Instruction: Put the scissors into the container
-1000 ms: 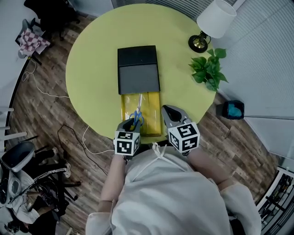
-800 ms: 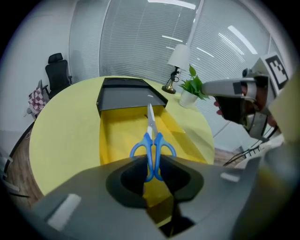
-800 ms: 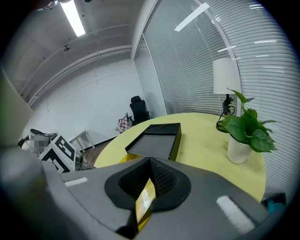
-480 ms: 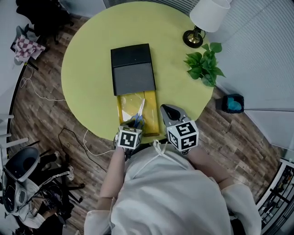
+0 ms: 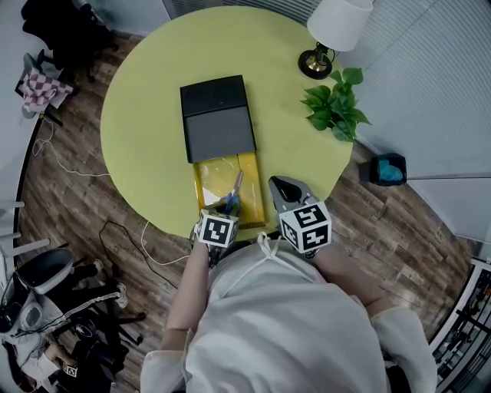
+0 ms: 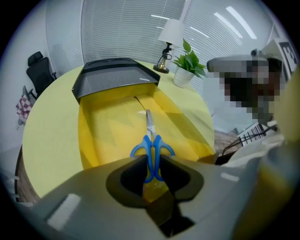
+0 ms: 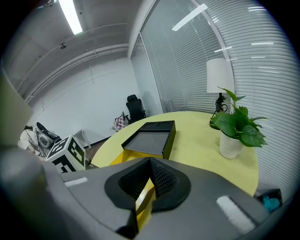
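A black container (image 5: 217,119) lies on the round yellow-green table (image 5: 138,115), with its yellow drawer (image 5: 198,192) pulled out toward me. Blue-handled scissors (image 5: 234,196) hang over the drawer, blades pointing toward the black container. My left gripper (image 5: 226,211) is shut on the handles. In the left gripper view the scissors (image 6: 151,140) run straight out from the left gripper (image 6: 151,161) above the yellow drawer (image 6: 89,140). My right gripper (image 5: 278,184) hovers just right of the drawer, shut and empty. In the right gripper view that right gripper (image 7: 150,161) faces the container (image 7: 152,138).
A white-shaded lamp (image 5: 337,23) and a potted plant (image 5: 334,111) stand at the table's far right edge. On the wood floor are a blue bin (image 5: 390,169) to the right, cables (image 5: 130,230) near the table's front left, and chairs (image 5: 46,31) to the left.
The scissors' blades have swung slightly to the right over the drawer. The left gripper still holds them, and the right gripper stays beside the drawer.
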